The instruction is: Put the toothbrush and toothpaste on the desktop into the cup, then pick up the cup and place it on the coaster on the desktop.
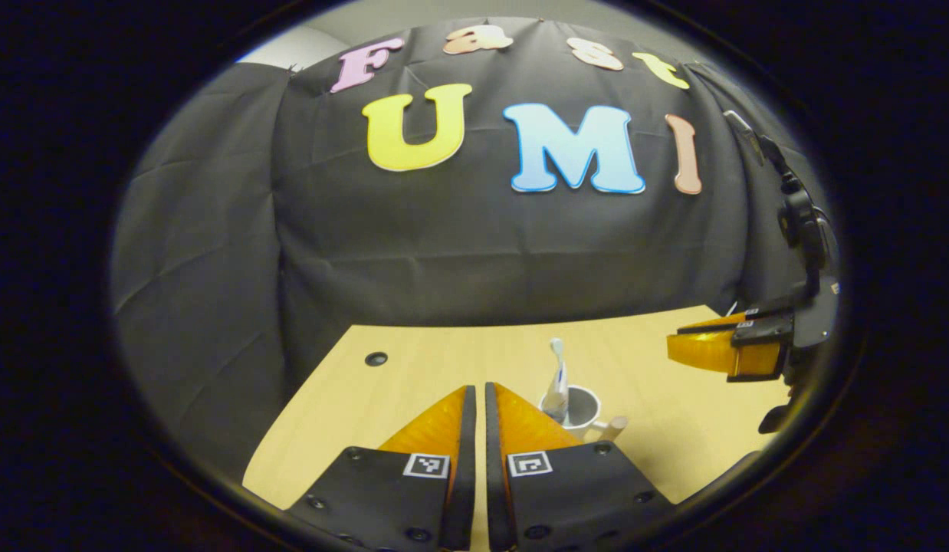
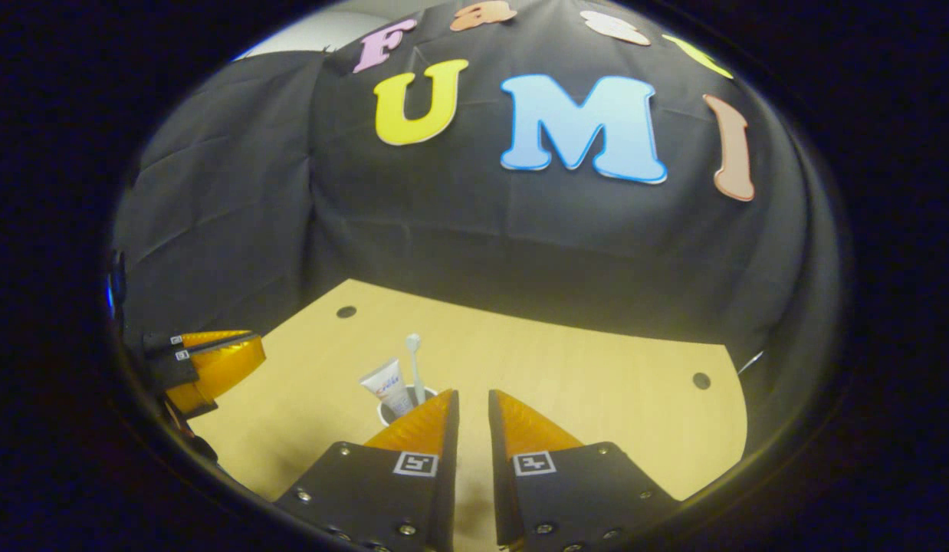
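Toothbrush (image 1: 556, 360) + toothpaste (image 2: 386, 386) upright in cup (image 1: 586, 410) on desktop (image 1: 413, 376).

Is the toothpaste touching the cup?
Touching. The right gripper view shows the toothpaste standing in the cup, leaning on its rim beside the toothbrush.

Light wood desktop (image 1: 413, 368), rounded front edge, seen in both gripper views. Small dark round holes in its surface: one near the far left corner in the left gripper view (image 1: 375, 358); in the right gripper view, one far left (image 2: 346, 312) and another toward the right edge (image 2: 701, 380). Black cloth wall (image 1: 459, 245) hangs behind the desk, creased, wrapping round on the left side. Pale ceiling or wall strip (image 2: 321, 31) above the cloth.
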Tool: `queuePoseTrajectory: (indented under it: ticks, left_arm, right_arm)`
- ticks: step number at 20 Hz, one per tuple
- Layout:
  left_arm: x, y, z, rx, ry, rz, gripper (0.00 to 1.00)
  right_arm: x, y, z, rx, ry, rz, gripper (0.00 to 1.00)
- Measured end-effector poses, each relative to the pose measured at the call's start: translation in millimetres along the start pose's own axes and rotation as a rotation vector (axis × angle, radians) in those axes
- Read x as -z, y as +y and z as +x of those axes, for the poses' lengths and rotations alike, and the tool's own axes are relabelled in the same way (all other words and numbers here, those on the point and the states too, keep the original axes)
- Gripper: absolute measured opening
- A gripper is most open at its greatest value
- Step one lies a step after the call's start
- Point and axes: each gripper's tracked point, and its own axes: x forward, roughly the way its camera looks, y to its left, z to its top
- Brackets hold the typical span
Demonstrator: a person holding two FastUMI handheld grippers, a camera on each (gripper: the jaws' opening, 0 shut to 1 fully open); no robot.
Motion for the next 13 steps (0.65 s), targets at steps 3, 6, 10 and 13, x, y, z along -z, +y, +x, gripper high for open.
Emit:
queuePoseTrajectory:
  ticks: [3, 6, 10, 13]
  left_arm:
    - [-26, -15, -14, 0.036, -0.066, 0.032, 0.14]
    - [-49, -28, -29, 0.072, -0.138, 0.053, 0.14]
    - [-77, -41, -50, 0.095, -0.226, 0.069, 0.21]
    - [-88, -52, -63, 0.116, -0.27, 0.088, 0.31]
  right_arm:
    - [-22, -14, -28, 0.071, -0.095, 0.024, 0.2]
    - [-40, -19, -57, 0.112, -0.159, 0.043, 0.21]
    - [-54, -21, -82, 0.151, -0.235, 0.051, 0.23]
    - [-57, -18, -95, 0.154, -0.257, 0.056, 0.27]
